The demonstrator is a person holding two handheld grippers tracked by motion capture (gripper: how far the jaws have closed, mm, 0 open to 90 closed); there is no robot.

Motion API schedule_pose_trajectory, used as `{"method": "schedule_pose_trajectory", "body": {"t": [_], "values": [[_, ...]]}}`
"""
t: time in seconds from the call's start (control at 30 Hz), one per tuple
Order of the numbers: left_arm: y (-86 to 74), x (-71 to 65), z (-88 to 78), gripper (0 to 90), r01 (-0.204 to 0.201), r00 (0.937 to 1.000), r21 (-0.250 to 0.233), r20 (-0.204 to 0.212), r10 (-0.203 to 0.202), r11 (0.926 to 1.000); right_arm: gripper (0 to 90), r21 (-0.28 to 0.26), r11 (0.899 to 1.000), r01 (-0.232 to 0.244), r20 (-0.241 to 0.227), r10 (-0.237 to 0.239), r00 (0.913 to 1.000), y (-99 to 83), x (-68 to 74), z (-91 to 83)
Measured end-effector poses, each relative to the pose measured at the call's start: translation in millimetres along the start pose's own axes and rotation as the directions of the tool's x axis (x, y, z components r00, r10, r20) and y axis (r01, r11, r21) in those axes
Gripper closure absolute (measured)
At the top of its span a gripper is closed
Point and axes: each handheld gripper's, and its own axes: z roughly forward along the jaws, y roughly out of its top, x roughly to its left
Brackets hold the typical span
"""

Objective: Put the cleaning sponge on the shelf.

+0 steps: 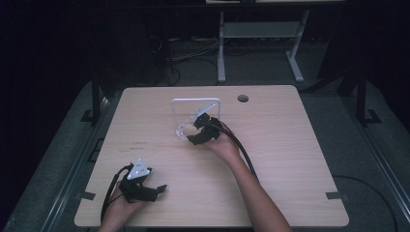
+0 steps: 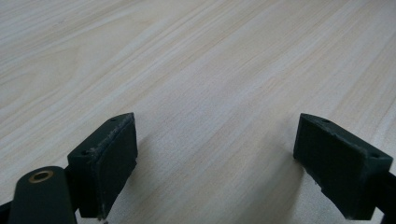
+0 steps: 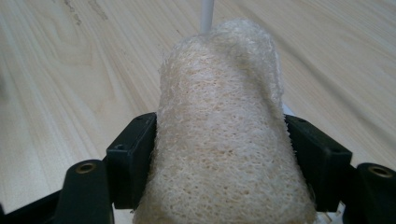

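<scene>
The right tool is clamped on a beige loofah sponge, jaws pressing into both of its sides, so that grip looks pretty solid. In the high view the sponge sits right at the near edge of a clear square tray with a white rim, which sits around the middle of the light wood tabletop. A thin white rim edge pokes up behind the sponge in the right gripper view. The left tool is way off from the tray, down by the near left corner of the tabletop, jaws spread wide with nothing between them but bare wood.
</scene>
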Motion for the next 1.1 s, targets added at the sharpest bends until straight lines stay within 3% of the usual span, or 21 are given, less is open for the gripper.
{"method": "schedule_pose_trajectory", "body": {"t": [0.43, 1.1], "values": [[-0.2, -0.3, -0.3, 12.8, -0.002, 1.0000, 0.000, 0.000, 0.002, 1.0000, 29.9, 0.004, 1.000, 0.025, 0.012, -0.025, 0.9996, 6.3, 0.8, 18.9], [-0.2, -0.4, -0.2, 12.8, -0.002, 1.0000, 0.000, 0.001, 0.002, 1.0000, 29.5, 0.035, 0.999, 0.025, 0.035, -0.026, 0.9991, 6.7, -1.6, 34.4]]}}
